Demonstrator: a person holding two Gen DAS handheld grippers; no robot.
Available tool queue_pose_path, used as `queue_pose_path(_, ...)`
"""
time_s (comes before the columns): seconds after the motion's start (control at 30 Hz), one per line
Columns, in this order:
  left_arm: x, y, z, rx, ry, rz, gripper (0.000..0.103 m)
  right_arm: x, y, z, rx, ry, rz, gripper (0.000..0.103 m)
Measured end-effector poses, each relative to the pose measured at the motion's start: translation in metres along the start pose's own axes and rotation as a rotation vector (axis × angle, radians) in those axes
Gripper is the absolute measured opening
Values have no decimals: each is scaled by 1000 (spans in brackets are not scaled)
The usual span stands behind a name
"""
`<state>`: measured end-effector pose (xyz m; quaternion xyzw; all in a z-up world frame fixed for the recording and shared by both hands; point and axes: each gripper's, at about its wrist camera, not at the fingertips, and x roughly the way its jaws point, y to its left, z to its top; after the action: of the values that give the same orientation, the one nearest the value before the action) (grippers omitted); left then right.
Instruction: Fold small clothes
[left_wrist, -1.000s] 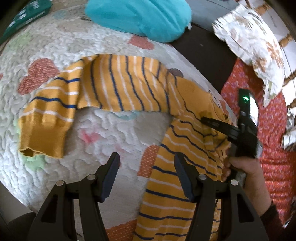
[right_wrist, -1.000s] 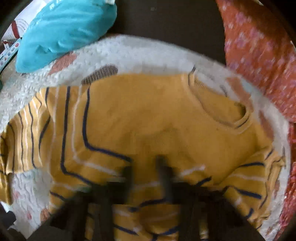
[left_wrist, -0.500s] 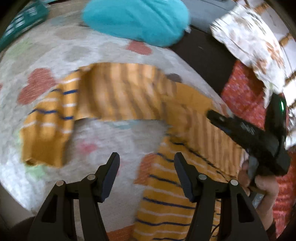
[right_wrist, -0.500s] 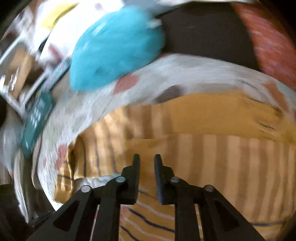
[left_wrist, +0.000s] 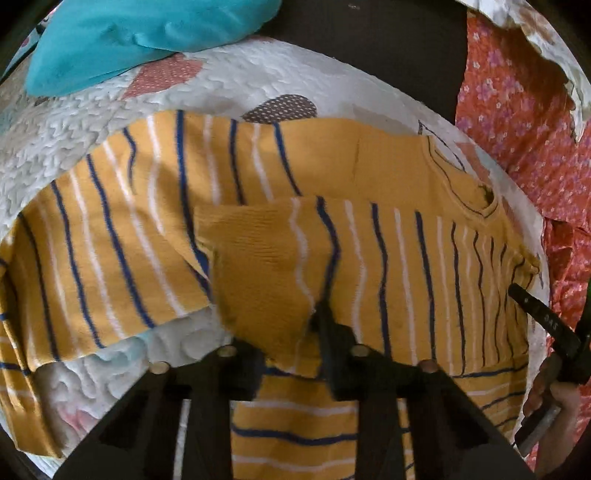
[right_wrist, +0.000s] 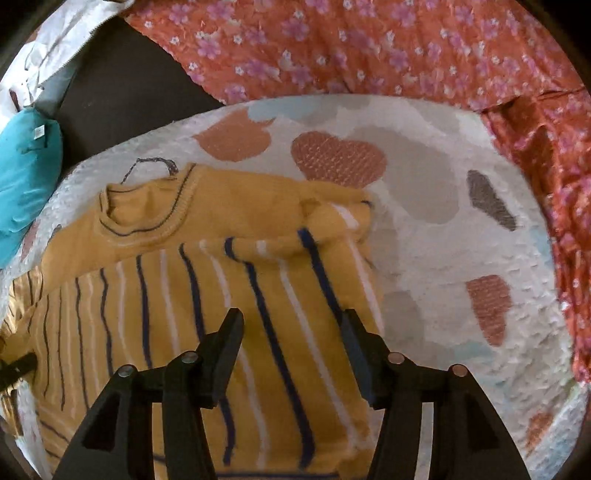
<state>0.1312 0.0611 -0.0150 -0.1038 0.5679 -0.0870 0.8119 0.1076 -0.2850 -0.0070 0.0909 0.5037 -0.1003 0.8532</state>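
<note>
My left tool (left_wrist: 291, 343) is clenched on the ribbed cuff of the yellow striped sweater's sleeve (left_wrist: 258, 266), its fingers drawn in tight on the knit, holding that sleeve laid across the sweater's body. The sweater (left_wrist: 388, 173) lies spread on the white quilt with heart patches (left_wrist: 221, 85), neckline toward the red floral fabric (left_wrist: 517, 103), its other sleeve stretched out toward the left. My right tool (right_wrist: 291, 332) hangs low above the sweater's right edge with its fingers spread apart, gripping nothing; striped knit shows in the gap between them. My right hand (left_wrist: 557, 410) shows at the lower right of the left view, wrapped around the handle. A teal cushion (left_wrist: 129, 33) rests at the quilt's far edge.
</note>
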Motion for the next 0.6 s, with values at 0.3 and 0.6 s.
queue_pose_path(0.3, 9, -16, 4, 24, -3, 18, 23, 0, -51, 3, 161, -16, -12, 0)
queue_pose_path(0.6, 13, -13, 4, 19, 1, 20, 30, -7, -89, 1, 264, -50, 84, 55)
